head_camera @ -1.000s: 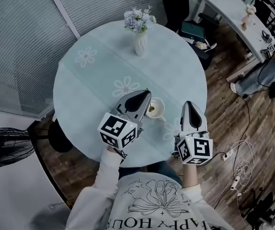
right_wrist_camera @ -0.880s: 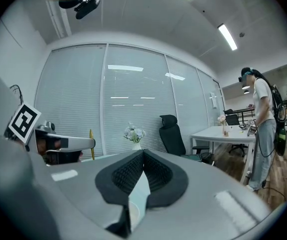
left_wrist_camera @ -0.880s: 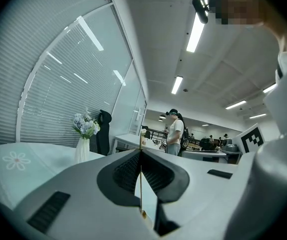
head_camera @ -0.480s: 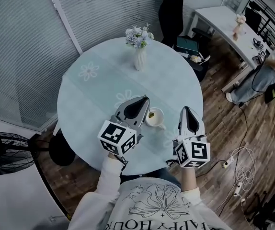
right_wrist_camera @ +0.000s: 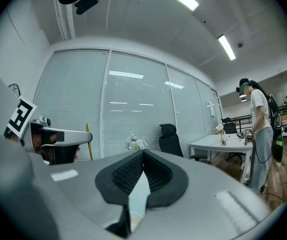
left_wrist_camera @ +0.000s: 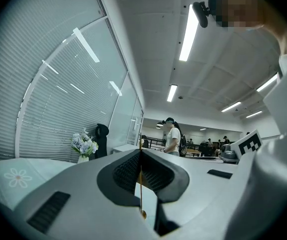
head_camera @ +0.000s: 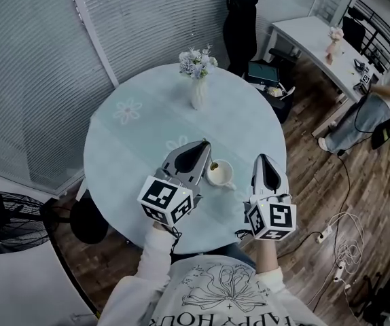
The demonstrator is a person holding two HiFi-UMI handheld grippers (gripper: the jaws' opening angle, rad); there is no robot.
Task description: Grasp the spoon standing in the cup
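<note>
Nearest us in the head view, both tools hang over the near rim of the round table point(head_camera: 134, 134), marker cubes toward us and noses toward 12 o'clock. We log the left gripper point(head_camera: 204, 144) at about 7 o'clock on the tabletop and the right gripper point(head_camera: 263, 157) at about 5 o'clock, the two well apart.

In its own view, the left gripper's pads are pressed together on a thin gold spoon point(left_wrist_camera: 141, 184). The spoon stands upright, its stem rising above the tips and a small rounded end hanging below the pads. The right gripper view shows the same gold stem at 10 o'clock, poking up beside the left nose.

The cup point(head_camera: 220, 174) sits on the table between the tools, just beside the left tip at its 4 o'clock. We cannot tell whether the spoon's lower end is inside it.

The right gripper's pads meet at the tip with nothing pinched.

Farther out, a vase point(head_camera: 197, 80) of flowers stands at the table's 12 o'clock. Beyond the table we note blinds point(head_camera: 39, 60) at 10 o'clock, a black chair point(head_camera: 241, 19) at 1 o'clock, a white desk point(head_camera: 310, 32) at 2 o'clock and a person point(head_camera: 375, 104) standing near 3 o'clock.
</note>
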